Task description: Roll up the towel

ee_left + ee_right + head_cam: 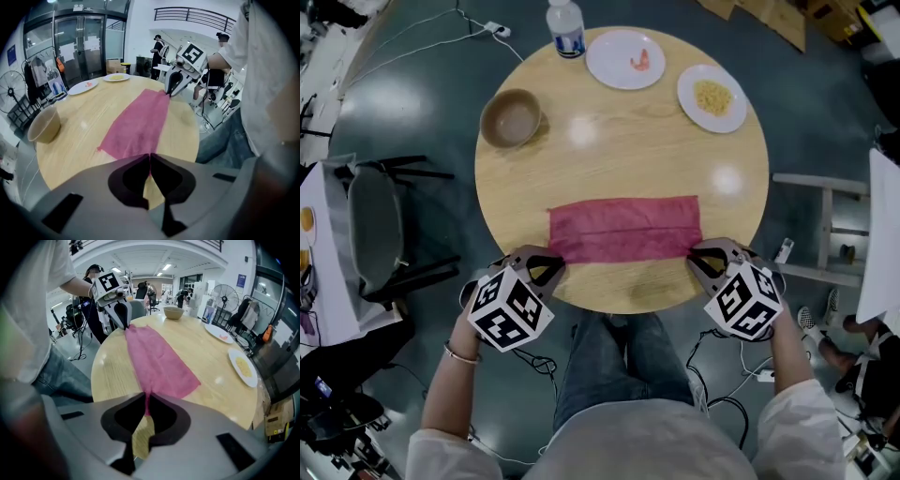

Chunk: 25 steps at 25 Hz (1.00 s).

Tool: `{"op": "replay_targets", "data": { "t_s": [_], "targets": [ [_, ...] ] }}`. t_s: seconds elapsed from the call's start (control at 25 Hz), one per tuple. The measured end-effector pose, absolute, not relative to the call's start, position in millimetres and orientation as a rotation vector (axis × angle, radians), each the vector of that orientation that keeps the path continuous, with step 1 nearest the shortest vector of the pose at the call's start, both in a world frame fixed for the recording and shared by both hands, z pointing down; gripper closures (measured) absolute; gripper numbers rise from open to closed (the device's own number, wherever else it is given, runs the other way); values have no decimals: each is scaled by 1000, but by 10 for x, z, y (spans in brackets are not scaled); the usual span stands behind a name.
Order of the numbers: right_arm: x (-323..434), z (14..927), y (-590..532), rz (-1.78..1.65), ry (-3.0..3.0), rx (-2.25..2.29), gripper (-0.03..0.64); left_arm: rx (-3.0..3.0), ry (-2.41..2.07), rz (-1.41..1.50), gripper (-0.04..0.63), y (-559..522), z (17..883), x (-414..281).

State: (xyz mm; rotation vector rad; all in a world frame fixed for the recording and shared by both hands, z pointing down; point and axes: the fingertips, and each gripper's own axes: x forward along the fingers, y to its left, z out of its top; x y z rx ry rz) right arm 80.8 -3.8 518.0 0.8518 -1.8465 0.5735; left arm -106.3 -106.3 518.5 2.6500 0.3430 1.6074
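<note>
**Pink towel lies flat across the near side of the table, a gripper clamped on each near corner**

Light wood shows over most of the round table point(628, 150). On its far half stand a brown bowl point(511, 119) at the left, a water bottle point(566, 28) at the far edge, a white plate point(614, 67) with a small pinkish morsel, and a second plate point(687, 92) with yellow food at the right. All four stand well apart from the towel point(624, 229), with bare wood between. On the floor a dark chair point(375, 225) stands at the left of the table and a wooden frame point(816, 182) at the right. The person's legs in jeans reach under the near edge.

The towel's long axis runs from left to right, parallel with the near edge of the table. Its short ends point toward the two grippers.

It is folded into a long, narrow band. A lengthwise fold line runs along its middle, and the cloth lies flat and slightly wrinkled.

The left gripper point(149, 157) has its jaws closed on the near left corner, a sliver of pink pinched between them. The right gripper point(146, 397) is clamped likewise on the near right corner.
</note>
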Motion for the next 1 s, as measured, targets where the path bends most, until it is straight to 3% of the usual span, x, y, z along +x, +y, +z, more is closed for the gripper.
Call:
{"op": "replay_targets", "data": {
  "t_s": [1.0],
  "targets": [
    [893,4974,-193,785,-1889,806,586,2450,281,1543,587,-1390,4992,-900]
  ]
}}
